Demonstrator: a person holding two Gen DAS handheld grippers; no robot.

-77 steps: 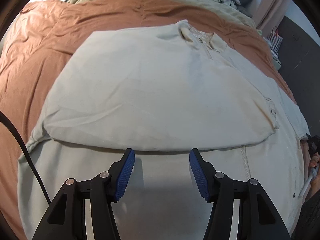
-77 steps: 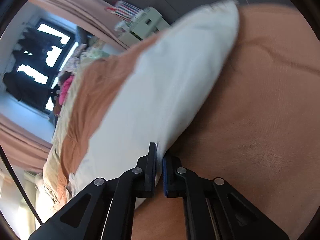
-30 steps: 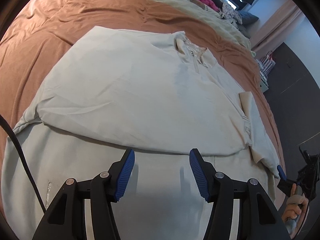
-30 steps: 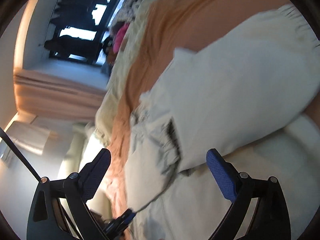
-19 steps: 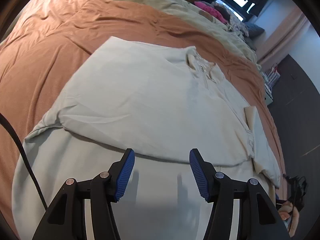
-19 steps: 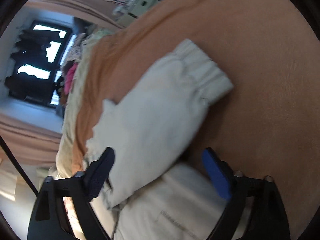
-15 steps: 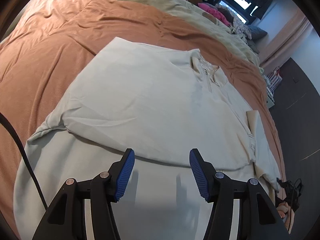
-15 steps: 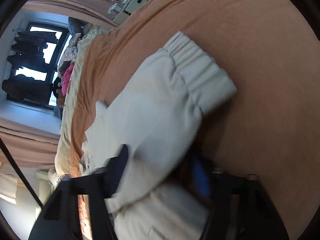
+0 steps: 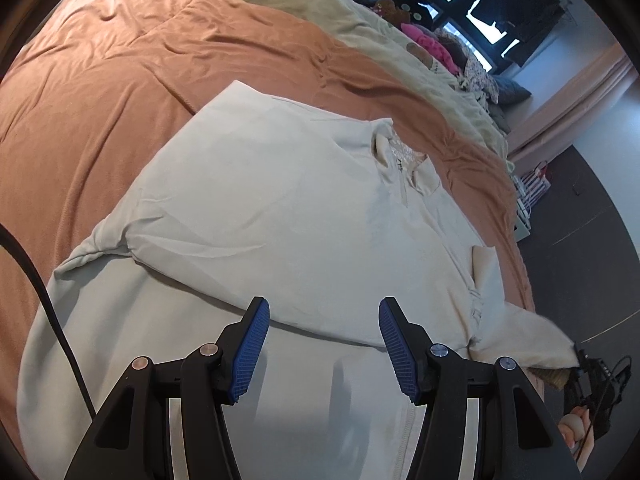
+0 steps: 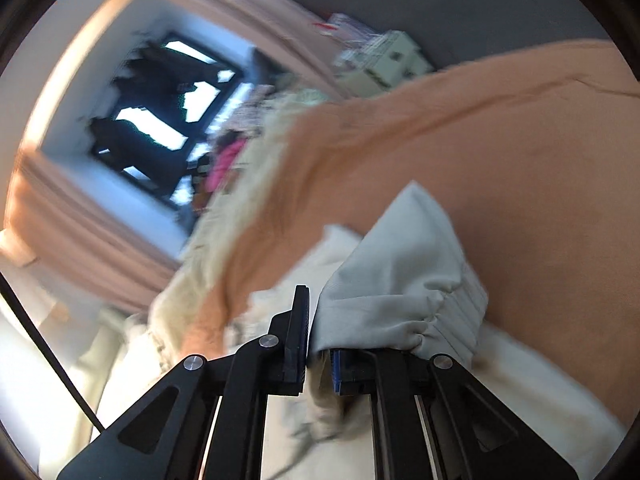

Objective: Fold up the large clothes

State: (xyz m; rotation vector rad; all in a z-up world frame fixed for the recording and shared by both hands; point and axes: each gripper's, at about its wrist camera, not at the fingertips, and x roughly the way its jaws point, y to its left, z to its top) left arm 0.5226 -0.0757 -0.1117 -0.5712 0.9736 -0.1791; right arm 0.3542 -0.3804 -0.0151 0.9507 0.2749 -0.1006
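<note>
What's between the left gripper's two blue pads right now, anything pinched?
Nothing pinched. In the left wrist view the left gripper hangs open above the cream garment; between its pads shows only flat cloth and the folded layer's edge below.

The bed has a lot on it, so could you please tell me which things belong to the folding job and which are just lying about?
For the job:
- pale sweatshirt, spread on the bed
- its sleeve cuff, pinched in the right gripper
- left gripper, jaws open above the sweatshirt

Lying about:
- orange bedcover
- beige blanket
- pink clothes by the window
</note>
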